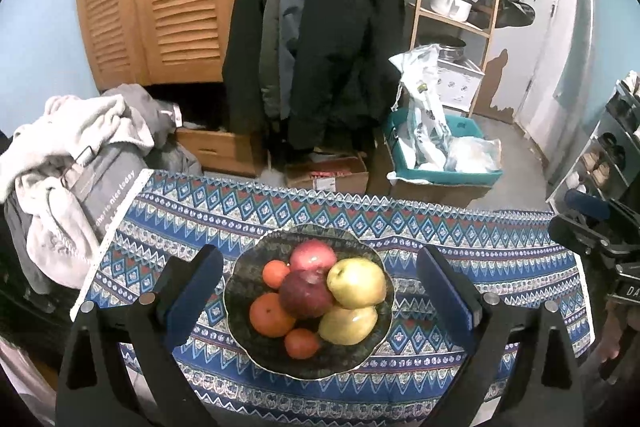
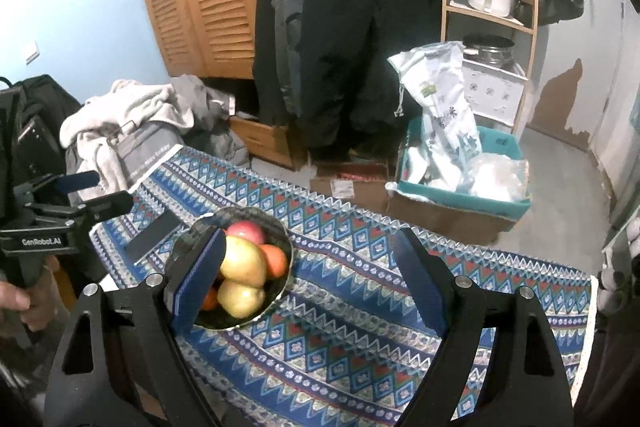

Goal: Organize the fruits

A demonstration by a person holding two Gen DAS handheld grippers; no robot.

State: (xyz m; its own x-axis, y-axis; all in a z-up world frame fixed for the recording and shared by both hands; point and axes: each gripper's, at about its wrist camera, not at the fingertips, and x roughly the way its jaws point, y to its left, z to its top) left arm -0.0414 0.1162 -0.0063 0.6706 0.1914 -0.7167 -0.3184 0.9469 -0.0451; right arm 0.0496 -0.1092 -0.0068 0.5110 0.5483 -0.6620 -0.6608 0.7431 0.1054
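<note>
Where coats (image 1: 316,27) hang, a patterned tablecloth (image 1: 460,247) covers the table.

A dark scalloped bowl (image 1: 240,291) sits on the table's patterned cloth (image 1: 460,259), heaped with fruit: two red apples (image 1: 306,293), two yellow pears (image 1: 356,283) and three oranges (image 1: 270,315), all touching.

Bare patterned tablecloth (image 2: 360,307) right of the fruit bowl (image 1: 240,291), laundry pile (image 1: 72,163) seemingly crowding its left edge.
</note>
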